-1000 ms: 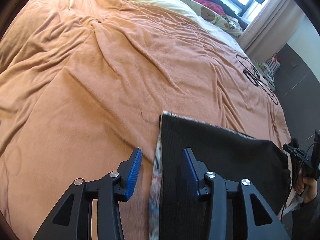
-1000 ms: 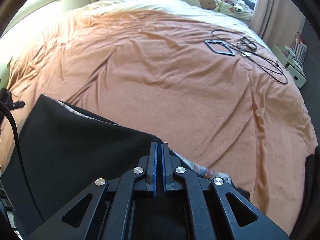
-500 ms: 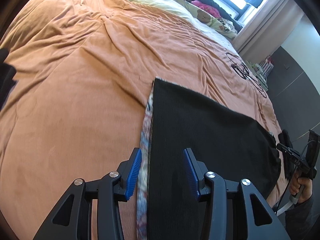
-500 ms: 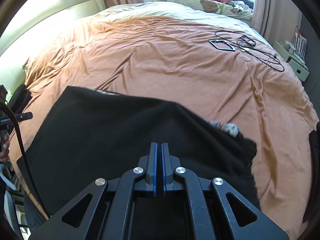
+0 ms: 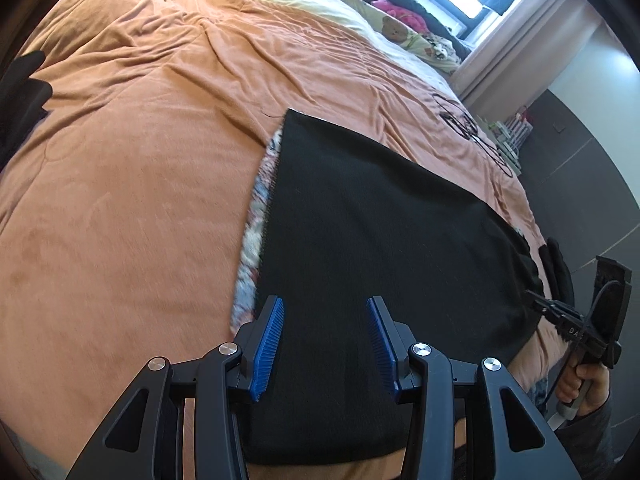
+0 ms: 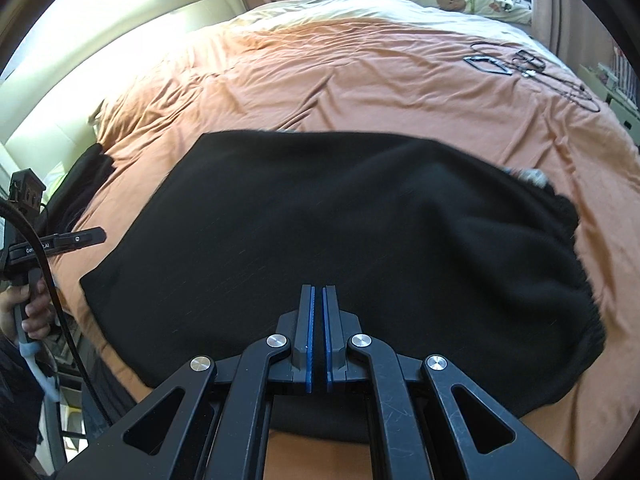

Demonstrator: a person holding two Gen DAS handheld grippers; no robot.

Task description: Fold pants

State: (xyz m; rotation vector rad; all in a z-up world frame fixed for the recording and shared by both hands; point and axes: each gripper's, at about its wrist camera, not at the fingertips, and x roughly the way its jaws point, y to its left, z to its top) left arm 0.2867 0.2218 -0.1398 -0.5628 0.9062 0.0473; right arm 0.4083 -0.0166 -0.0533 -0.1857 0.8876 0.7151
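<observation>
Pants (image 5: 380, 240) now flatter on bedspread (image 5: 140, 200); left fingers (image 5: 269, 340) wide, right fingers (image 6: 310, 336) together.

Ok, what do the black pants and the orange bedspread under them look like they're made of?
The black pants look like a matte knit or ribbed fabric, going by faint fine lines across the surface, with a patterned lining or underlayer showing along the left edge. The orange bedspread looks like soft fleece or plush: it has a short nap with a slight sheen and loose wrinkles. The exact fibre can't be told from either view.
</observation>
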